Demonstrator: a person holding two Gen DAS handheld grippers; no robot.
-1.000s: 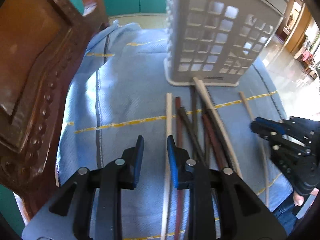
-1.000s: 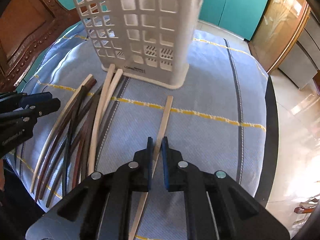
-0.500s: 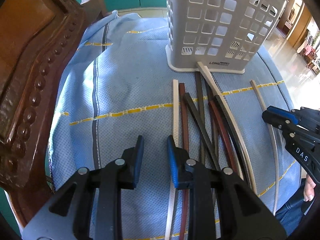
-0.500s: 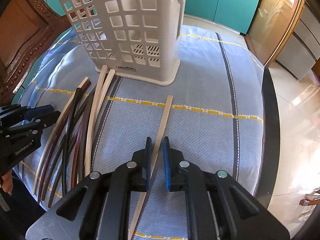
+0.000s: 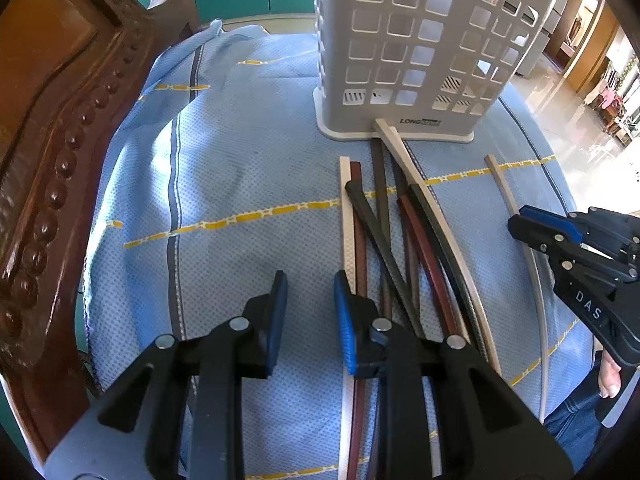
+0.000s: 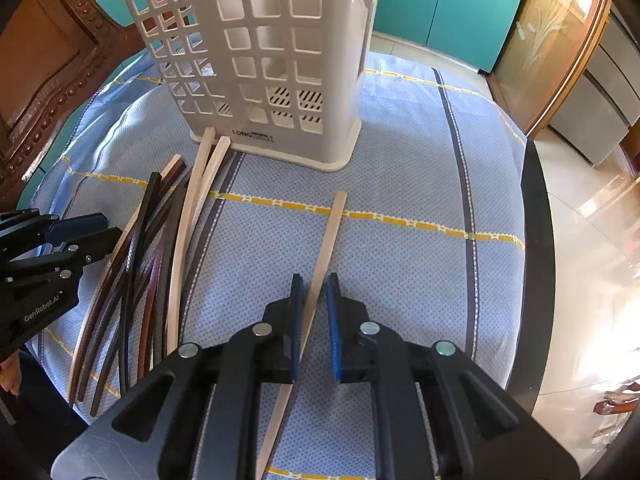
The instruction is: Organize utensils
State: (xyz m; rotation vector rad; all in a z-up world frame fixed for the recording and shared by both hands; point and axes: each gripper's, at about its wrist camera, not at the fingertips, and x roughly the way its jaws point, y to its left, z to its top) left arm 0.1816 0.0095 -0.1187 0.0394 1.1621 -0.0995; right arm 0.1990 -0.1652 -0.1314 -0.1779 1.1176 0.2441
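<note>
The white basket (image 6: 260, 60) carries "LONG" on its base rim, the rest too small to read. The left gripper (image 6: 100, 236) reads "GenRobot.AI"; the right gripper (image 5: 520, 224) shows "DAS".

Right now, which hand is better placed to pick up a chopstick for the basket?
Right. The right tool straddles the lone pale chopstick; the left tool hangs open over bare cloth beside the pile.

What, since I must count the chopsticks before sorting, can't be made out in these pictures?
- Piled chopsticks: left wrist view, near ends hidden under the left gripper, so no sure count.
- Lone chopstick: right wrist view, near part covered by the right gripper.
- Basket: rim cut off by the top edge in both views.
</note>
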